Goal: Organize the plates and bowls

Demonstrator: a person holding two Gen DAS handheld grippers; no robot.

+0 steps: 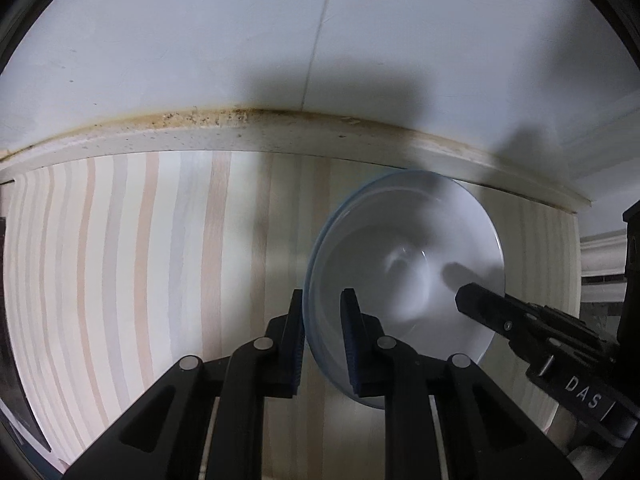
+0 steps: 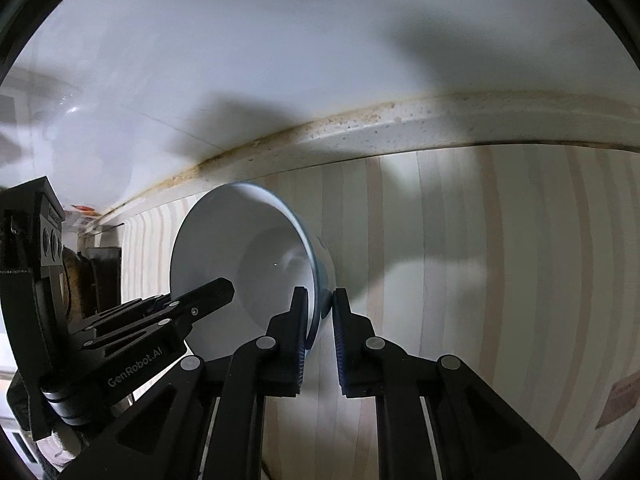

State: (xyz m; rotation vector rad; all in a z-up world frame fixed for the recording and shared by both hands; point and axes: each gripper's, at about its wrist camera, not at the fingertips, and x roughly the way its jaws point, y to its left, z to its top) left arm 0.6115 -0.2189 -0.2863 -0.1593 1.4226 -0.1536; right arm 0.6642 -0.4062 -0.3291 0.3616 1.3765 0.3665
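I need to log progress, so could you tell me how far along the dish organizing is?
Nothing visibly finished: no stacked dishes show. In hand: one white bowl gripped at opposite rims by the left claw and right claw, over the striped mat. Left: setting it down; other dishes are out of view.
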